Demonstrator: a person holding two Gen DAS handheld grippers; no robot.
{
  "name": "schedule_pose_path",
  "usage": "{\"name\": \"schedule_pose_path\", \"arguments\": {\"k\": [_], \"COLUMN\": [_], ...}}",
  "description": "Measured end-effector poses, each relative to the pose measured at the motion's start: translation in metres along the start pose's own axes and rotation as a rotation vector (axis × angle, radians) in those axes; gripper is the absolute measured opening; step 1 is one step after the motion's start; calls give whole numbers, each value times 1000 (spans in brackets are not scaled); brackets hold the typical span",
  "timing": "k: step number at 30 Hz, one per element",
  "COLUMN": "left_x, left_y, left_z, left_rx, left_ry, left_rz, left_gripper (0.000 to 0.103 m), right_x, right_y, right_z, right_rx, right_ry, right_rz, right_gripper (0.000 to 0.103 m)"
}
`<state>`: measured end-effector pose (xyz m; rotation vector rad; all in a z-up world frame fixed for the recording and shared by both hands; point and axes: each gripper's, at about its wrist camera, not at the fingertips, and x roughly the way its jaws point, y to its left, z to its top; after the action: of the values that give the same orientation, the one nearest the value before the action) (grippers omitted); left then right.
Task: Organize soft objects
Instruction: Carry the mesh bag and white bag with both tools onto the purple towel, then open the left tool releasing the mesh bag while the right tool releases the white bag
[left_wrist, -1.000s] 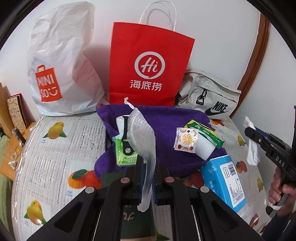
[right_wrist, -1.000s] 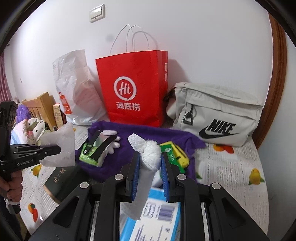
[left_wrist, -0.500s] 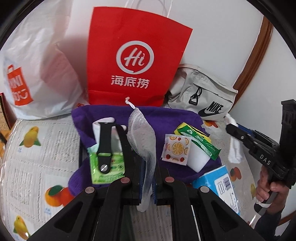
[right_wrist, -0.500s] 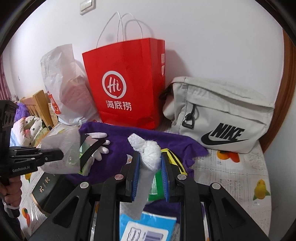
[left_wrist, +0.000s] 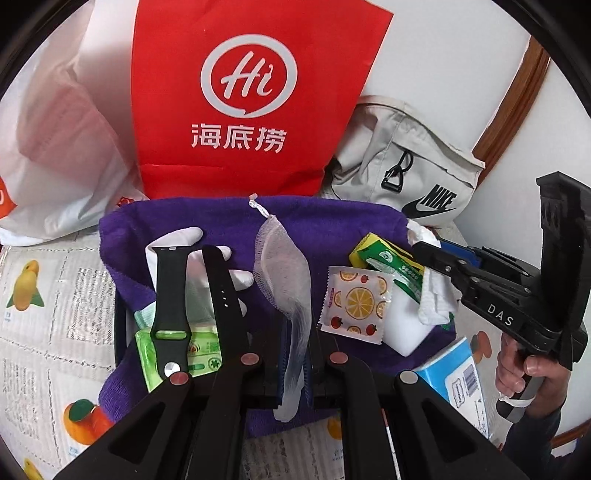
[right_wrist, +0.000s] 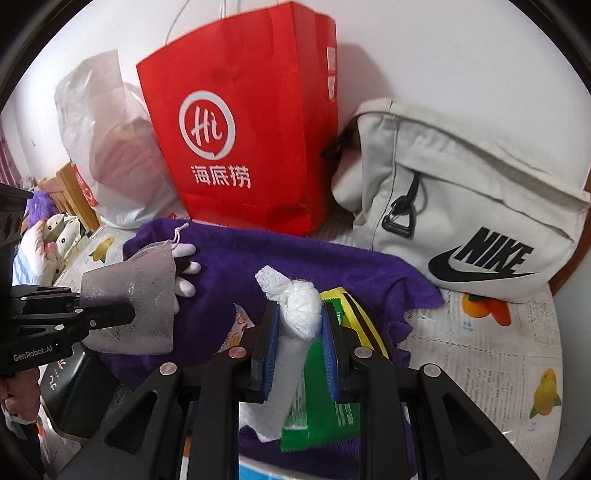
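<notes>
While the left gripper (left_wrist: 291, 354) is clamped on a mesh pouch (left_wrist: 286, 273) and the right gripper (right_wrist: 299, 332) on a knotted white cloth (right_wrist: 301, 310), the task looks barely begun, watch strap (left_wrist: 170, 295), packets and sponge lying unsorted on the purple towel (left_wrist: 325, 218) beyond both jaws.
</notes>
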<state>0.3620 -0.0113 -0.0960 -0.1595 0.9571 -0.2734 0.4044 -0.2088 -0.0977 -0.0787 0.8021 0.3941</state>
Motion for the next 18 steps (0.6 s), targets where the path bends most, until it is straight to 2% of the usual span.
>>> {"name": "schedule_pose_path", "arguments": {"k": [8, 16, 17, 18], "left_x": [12, 18, 17, 17], "left_y": [4, 10, 10, 9], "left_z": [5, 5, 6, 6], "left_rx": [-3, -8, -2, 4], "left_ry": [6, 18, 14, 10], "left_rz": [6, 9, 14, 21], "left_gripper": [8, 8, 11, 23], "right_x": [24, 31, 32, 32], "right_y": [-5, -1, 1, 2], "right_z": [4, 3, 3, 4], "right_rx": [21, -5, -10, -13], "right_ry": [58, 79, 79, 80], "right_rz": [5, -12, -15, -15], "right_gripper": [23, 25, 26, 30]}}
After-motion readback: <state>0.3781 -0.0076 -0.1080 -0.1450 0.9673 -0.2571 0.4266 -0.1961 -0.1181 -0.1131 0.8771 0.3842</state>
